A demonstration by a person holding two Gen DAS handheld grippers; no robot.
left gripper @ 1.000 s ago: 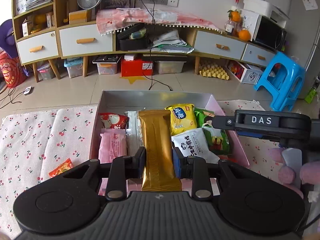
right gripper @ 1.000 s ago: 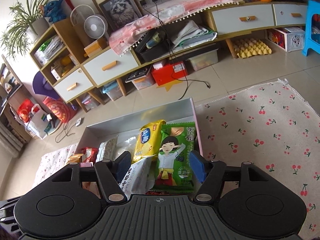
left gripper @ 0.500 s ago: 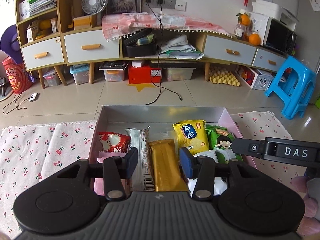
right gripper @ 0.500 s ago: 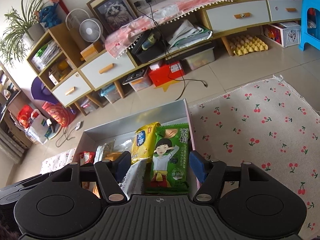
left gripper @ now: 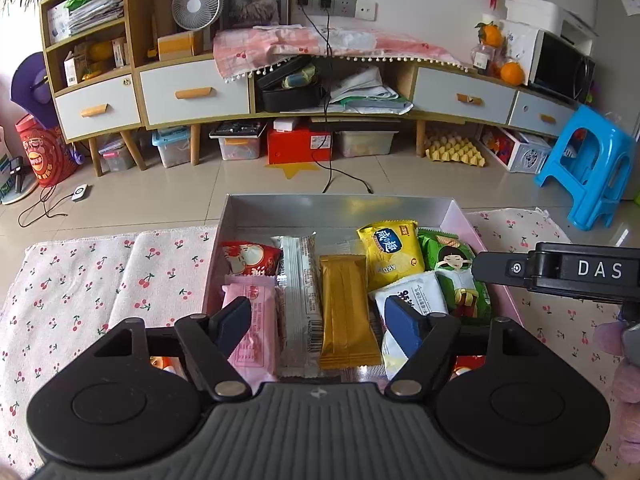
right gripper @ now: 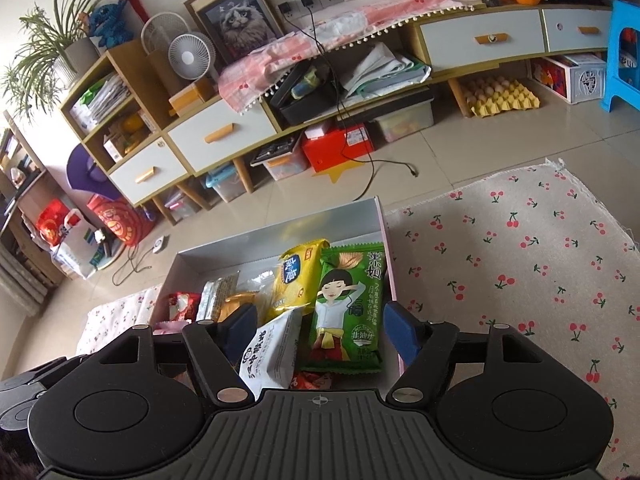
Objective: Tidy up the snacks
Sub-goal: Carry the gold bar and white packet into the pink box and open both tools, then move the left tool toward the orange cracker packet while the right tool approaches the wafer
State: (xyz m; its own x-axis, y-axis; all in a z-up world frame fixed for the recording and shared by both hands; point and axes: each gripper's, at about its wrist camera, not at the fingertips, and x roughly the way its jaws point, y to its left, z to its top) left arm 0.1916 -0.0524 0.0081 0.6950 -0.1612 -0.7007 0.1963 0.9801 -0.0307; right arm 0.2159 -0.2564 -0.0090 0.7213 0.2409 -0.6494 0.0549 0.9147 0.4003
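Currently the cherry-print cloth (left gripper: 80, 280) is seen spread over the desk, with the pink-sided box (left gripper: 460, 216) set on it at the far edge. Snacks are packed inside the box: green packet (right gripper: 348, 308) against the right wall, yellow packet (left gripper: 390, 254) beside it, white packet (right gripper: 272, 352) overlapping at the near side, gold bar (left gripper: 346, 312) at centre, silver bar (left gripper: 298, 300) to its left, pink packet (left gripper: 256, 328) and red packet (left gripper: 248, 258) by the left wall. Left tool (left gripper: 318, 320) is held over the gold and silver bars, jaws opening, nothing gripped. Right tool (right gripper: 318, 330) is held over the green and white packets, jaws opening, pads clear of both.
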